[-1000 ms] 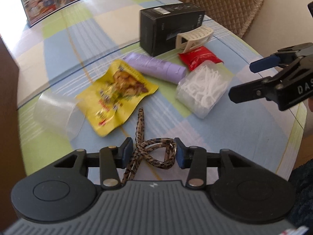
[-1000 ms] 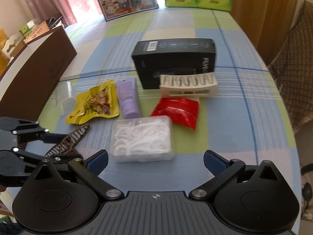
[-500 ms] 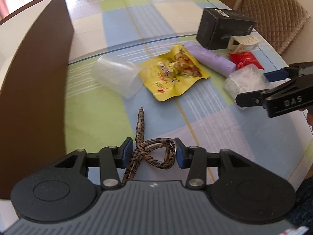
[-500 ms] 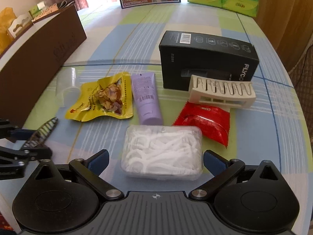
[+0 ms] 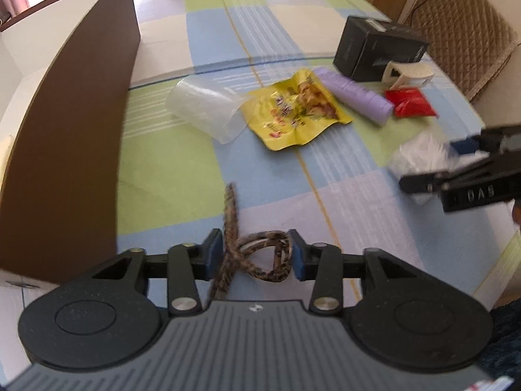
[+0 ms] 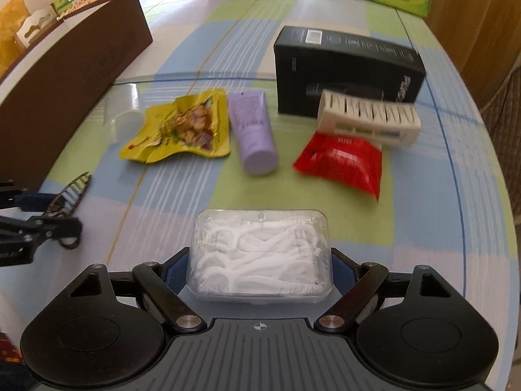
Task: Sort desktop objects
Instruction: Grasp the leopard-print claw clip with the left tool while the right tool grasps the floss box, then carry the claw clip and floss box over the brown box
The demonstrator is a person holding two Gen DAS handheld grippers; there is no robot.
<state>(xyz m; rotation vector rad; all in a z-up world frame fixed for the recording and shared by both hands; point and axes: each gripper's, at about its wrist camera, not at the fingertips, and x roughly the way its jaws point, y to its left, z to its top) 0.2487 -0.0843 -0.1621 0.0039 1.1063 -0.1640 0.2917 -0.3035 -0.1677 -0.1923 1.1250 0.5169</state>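
My left gripper (image 5: pixel 255 254) is shut on a leopard-print hair clip (image 5: pixel 257 255) and holds it above the table, beside the brown box (image 5: pixel 65 137). The clip also shows in the right wrist view (image 6: pixel 70 192). My right gripper (image 6: pixel 260 273) is open, its jaws on either side of a clear box of white floss picks (image 6: pixel 260 254) that lies on the table. In the left wrist view the right gripper (image 5: pixel 456 166) sits at the floss box (image 5: pixel 420 159).
On the checked tablecloth lie a clear plastic cup (image 5: pixel 208 107), a yellow snack pouch (image 6: pixel 182 127), a purple tube (image 6: pixel 252 130), a red packet (image 6: pixel 342 163), a white rack (image 6: pixel 368 120) and a black box (image 6: pixel 345 68). A chair (image 5: pixel 462 29) stands at the right.
My left gripper has swung left with the hair clip, toward the brown box. My right gripper has moved forward so that its open jaws now flank the floss box.
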